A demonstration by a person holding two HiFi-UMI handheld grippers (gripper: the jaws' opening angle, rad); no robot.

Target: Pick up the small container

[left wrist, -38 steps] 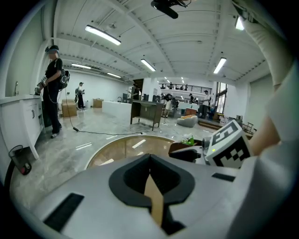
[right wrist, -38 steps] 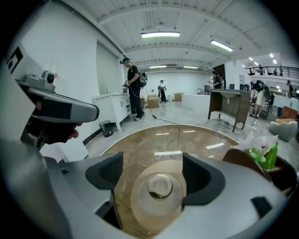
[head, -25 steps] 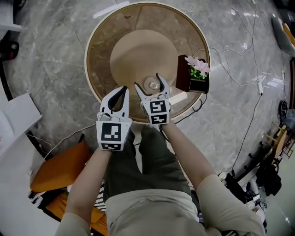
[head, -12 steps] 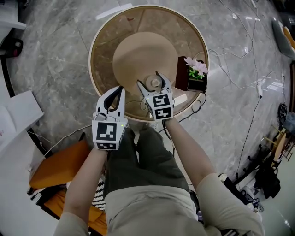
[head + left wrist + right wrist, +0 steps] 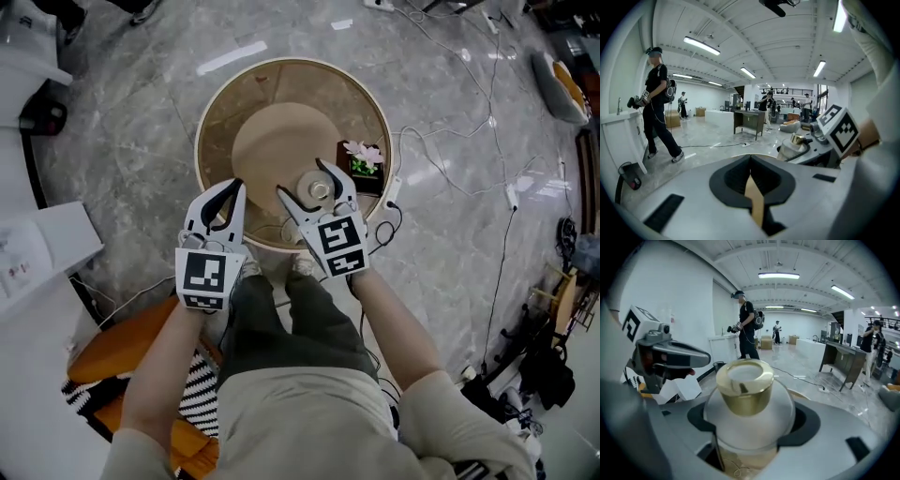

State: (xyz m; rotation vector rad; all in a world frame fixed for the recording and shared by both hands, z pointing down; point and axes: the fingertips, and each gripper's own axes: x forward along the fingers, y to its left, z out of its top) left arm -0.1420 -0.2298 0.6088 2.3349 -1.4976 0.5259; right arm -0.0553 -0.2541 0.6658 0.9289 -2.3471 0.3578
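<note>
The small container (image 5: 319,188), a white jar with a gold lid, sits between the jaws of my right gripper (image 5: 316,191), which is shut on it above the near side of the round wooden table (image 5: 217,114). In the right gripper view the jar (image 5: 748,401) fills the space between the jaws of that gripper (image 5: 750,423), gold lid up. My left gripper (image 5: 221,199) hangs to the left over the table's near rim. In the left gripper view its jaws (image 5: 751,161) meet with nothing in them, and the held jar (image 5: 794,145) shows to the right.
A dark box of pink flowers (image 5: 362,165) stands on the table's right edge. Cables (image 5: 450,141) run over the marble floor to the right. An orange cushion (image 5: 122,339) and a white cabinet (image 5: 37,246) lie at the left. People stand in the hall behind.
The head view has risen, so the table looks smaller and farther below. The right gripper has kept the jar between its jaws. The left gripper has stayed shut beside it.
</note>
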